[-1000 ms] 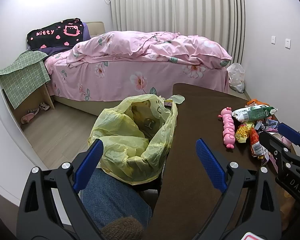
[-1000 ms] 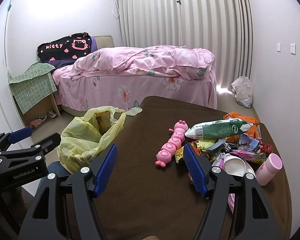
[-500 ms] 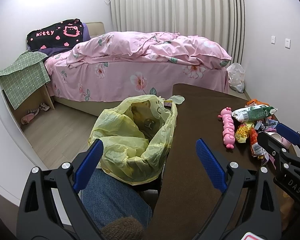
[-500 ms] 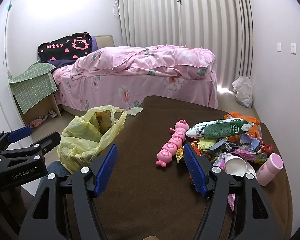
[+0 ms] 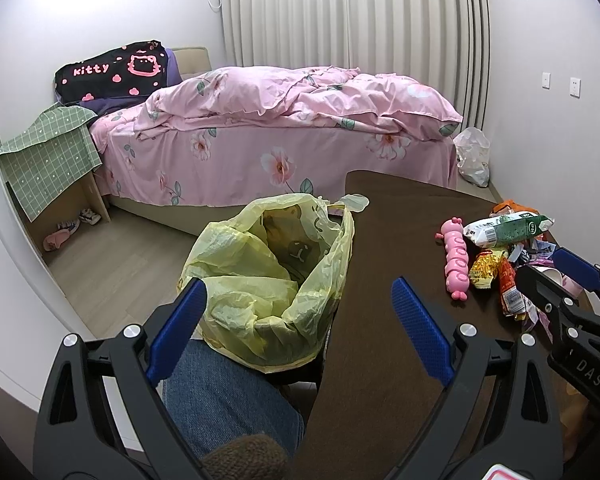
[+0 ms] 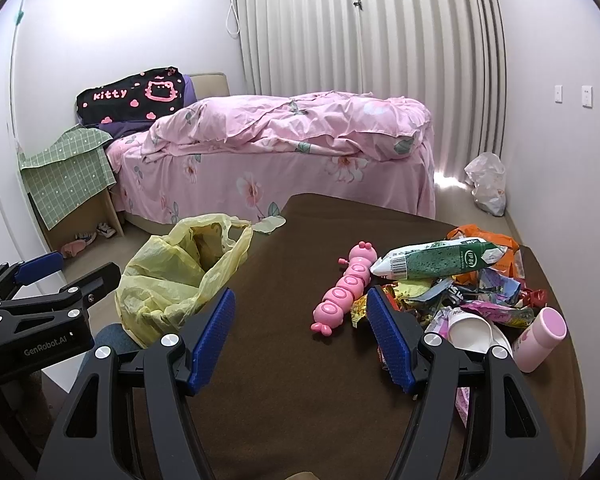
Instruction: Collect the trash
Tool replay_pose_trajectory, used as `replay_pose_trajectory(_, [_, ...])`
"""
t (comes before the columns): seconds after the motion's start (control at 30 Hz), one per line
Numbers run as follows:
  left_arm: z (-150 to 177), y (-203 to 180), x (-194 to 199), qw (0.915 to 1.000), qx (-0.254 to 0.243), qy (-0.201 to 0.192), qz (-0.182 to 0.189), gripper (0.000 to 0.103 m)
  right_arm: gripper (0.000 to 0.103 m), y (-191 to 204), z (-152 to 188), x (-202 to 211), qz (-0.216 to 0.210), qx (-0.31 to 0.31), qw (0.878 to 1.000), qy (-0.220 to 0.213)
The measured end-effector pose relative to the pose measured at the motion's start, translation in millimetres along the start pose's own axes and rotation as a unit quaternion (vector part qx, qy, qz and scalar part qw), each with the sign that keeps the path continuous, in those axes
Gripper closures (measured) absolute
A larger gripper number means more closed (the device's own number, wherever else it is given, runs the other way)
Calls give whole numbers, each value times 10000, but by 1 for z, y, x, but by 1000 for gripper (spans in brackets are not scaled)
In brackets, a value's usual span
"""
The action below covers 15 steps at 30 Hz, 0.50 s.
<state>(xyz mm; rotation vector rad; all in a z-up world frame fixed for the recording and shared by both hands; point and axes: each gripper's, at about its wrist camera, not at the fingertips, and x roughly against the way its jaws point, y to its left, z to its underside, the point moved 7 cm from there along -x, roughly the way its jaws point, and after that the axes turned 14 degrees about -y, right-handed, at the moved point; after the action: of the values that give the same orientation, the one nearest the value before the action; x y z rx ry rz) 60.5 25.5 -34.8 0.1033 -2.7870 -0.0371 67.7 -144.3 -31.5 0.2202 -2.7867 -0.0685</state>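
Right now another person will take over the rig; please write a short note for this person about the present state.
Left hand-held gripper: open, empty, above the yellow trash bag.
Right hand-held gripper: open, empty, over the brown table, near the pink caterpillar toy.
The bag stands open at the table's left edge; something lies inside.
Left to collect: the wrapper pile on the right, with the green packet, white paper cup and pink bottle. I judge the toy is not trash.
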Motion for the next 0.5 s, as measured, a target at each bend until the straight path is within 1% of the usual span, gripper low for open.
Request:
replay_pose_trajectory(0.33, [-3, -1, -3, 10000, -4, 0, 32, 14, 38, -6, -2, 2, 68, 9, 10000, -18])
replay_pose_trajectory(0.4, [-3, -4, -7, 10000, -30, 4, 88, 14, 38, -15, -2, 5, 178, 51, 9998, -41])
replay_pose_trajectory(0.5, [-2, -16, -16, 9994, -58, 36, 329, 14, 38, -42, 1, 10, 472, 52, 9989, -58])
